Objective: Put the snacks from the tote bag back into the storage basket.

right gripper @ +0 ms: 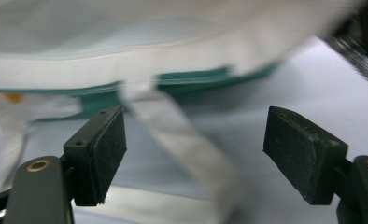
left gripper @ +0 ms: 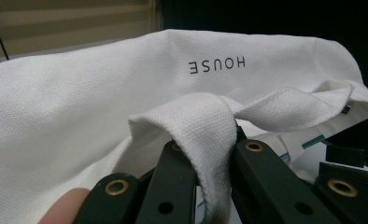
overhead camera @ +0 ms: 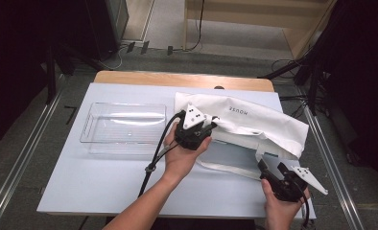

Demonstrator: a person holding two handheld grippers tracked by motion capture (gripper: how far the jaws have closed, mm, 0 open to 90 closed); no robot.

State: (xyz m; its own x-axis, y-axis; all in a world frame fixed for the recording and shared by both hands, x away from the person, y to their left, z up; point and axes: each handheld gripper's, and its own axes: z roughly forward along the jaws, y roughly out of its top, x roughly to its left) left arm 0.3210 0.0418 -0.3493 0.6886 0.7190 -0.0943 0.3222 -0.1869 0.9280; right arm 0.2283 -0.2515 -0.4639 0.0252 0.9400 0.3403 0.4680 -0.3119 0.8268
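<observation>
A white canvas tote bag (overhead camera: 254, 120) printed "HOUSE" lies across the right half of the white table, its mouth lifted toward me. My left gripper (overhead camera: 211, 125) is shut on one white handle strap (left gripper: 210, 135), which loops up between its jaws in the left gripper view, the bag (left gripper: 79, 102) behind it. At the table's near right, my right gripper (overhead camera: 272, 167) stands open just short of the bag's lower edge. In the right gripper view a second strap (right gripper: 187, 144) runs down between its spread pads (right gripper: 108, 149), under the green-trimmed bag rim (right gripper: 191, 79), touching neither.
A clear plastic tray (overhead camera: 122, 125) sits on the table's left half. The table's wooden far edge (overhead camera: 182, 79) lies behind the bag. Metal rails (overhead camera: 19, 163) run along both sides of the table, with cables on the floor beyond.
</observation>
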